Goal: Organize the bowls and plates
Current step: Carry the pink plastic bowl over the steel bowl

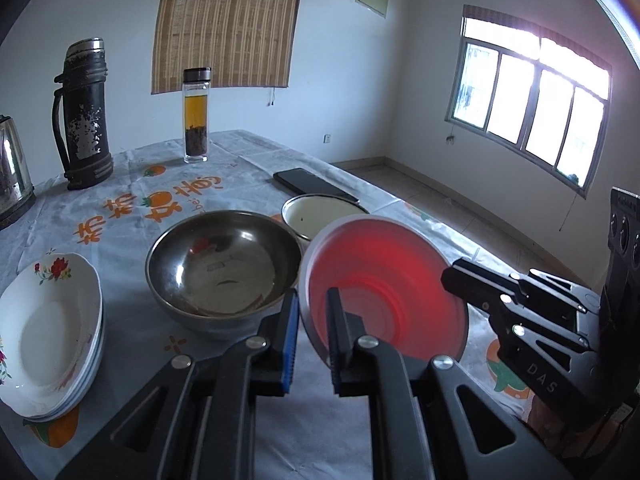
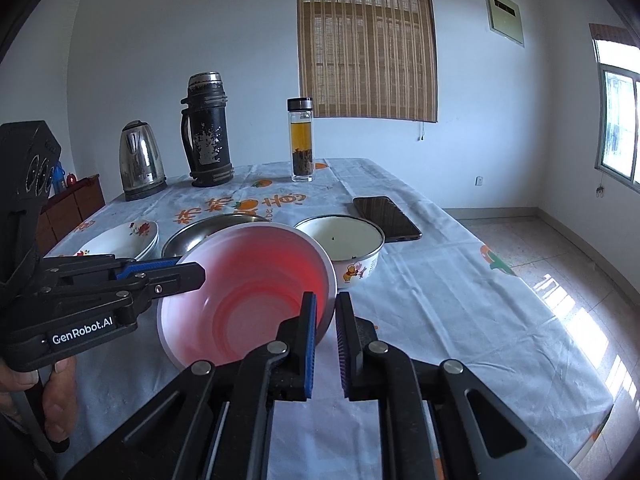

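A red bowl with a pale outside (image 1: 376,280) (image 2: 256,292) hangs tilted above the tablecloth, carried by both grippers. My left gripper (image 1: 314,304) is shut on the bowl's near-left rim; in the right wrist view it (image 2: 188,272) comes in from the left. My right gripper (image 2: 328,304) is shut on the opposite rim, and it (image 1: 452,280) shows at the bowl's right side in the left wrist view. Behind the red bowl sit a steel bowl (image 1: 224,268) (image 2: 200,232) and a white enamel bowl (image 1: 320,216) (image 2: 348,240). A stack of flowered plates (image 1: 48,320) (image 2: 124,240) lies to the left.
On the table (image 1: 140,340) (image 2: 440,300), a dark phone (image 1: 316,186) (image 2: 388,218) lies beyond the enamel bowl. A black thermos (image 1: 84,116) (image 2: 210,132), a tea bottle (image 1: 196,116) (image 2: 301,140) and a steel kettle (image 1: 12,168) (image 2: 140,160) stand at the far end. A person's hand (image 2: 56,400) holds the left gripper.
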Demonstrator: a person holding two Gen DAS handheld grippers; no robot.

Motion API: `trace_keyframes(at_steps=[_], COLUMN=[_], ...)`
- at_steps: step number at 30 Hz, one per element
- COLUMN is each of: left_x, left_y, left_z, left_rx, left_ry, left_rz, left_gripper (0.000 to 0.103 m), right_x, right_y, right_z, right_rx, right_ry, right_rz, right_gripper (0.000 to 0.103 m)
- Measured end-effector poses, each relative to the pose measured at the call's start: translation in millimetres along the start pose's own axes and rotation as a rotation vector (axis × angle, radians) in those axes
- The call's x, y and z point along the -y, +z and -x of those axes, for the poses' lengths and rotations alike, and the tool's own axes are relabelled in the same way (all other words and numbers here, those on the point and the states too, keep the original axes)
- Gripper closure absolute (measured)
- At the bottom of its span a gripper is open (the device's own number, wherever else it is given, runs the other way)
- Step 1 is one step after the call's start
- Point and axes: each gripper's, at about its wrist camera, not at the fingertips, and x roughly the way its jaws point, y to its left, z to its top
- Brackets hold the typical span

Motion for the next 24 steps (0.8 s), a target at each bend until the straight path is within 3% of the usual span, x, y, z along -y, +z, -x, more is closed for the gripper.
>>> trace_keyframes(at_steps=[24], left_x=[-19], left_y=[34], left_z=[6], left_rx=[0.061], left_ry=[0.066], left_rz=[0.08], left_gripper=[0.093], right_x=[-11], right_y=[43], right_z=[-3], right_rx=[0.098], right_ry=[0.041], right_rz=[0.045], right_gripper=[0.092])
